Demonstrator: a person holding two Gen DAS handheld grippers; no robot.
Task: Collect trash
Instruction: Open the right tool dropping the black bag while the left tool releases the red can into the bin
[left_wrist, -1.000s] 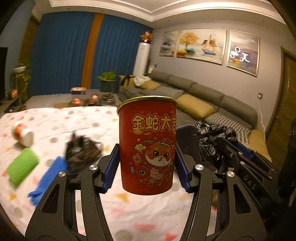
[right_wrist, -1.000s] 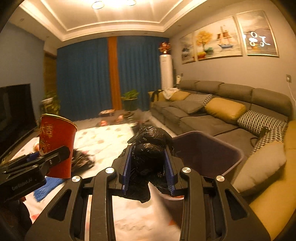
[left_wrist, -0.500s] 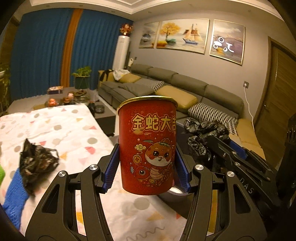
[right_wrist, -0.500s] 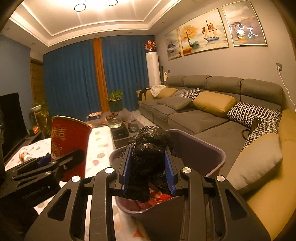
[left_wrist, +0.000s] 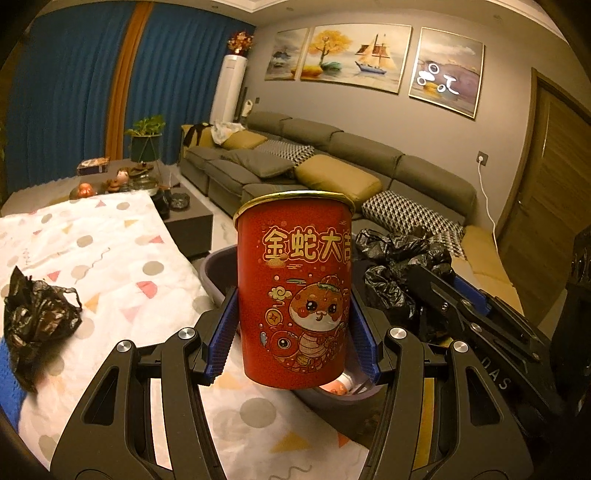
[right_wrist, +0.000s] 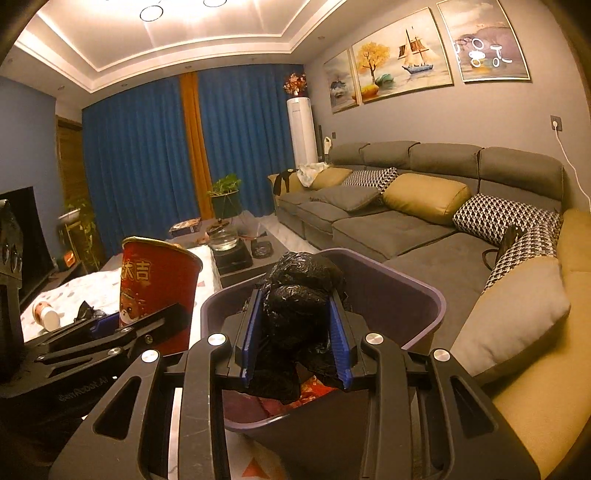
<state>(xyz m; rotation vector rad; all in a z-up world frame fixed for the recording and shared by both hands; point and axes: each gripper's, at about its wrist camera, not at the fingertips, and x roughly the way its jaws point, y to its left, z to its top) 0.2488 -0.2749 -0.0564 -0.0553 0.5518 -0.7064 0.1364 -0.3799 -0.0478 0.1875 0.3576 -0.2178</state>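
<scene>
Since the earlier frame both grippers have swung from over the tabletop (left_wrist: 110, 258) toward the purple bin (right_wrist: 424, 295), which now sits right under them. The left gripper (left_wrist: 293, 325) pinches a red cup (left_wrist: 295, 288) upright between its blue pads, just at the bin's near rim; gold characters on it read "金蛇大吉" above a cartoon snake. The right gripper (right_wrist: 295, 332) holds a crumpled black plastic bag (right_wrist: 295, 306) over the bin's opening, pads pressing its sides. White lettering on the right gripper's arm seems to read "DAS", partly cut off. Another black bag (left_wrist: 33, 314) lies on the patterned tablecloth.
</scene>
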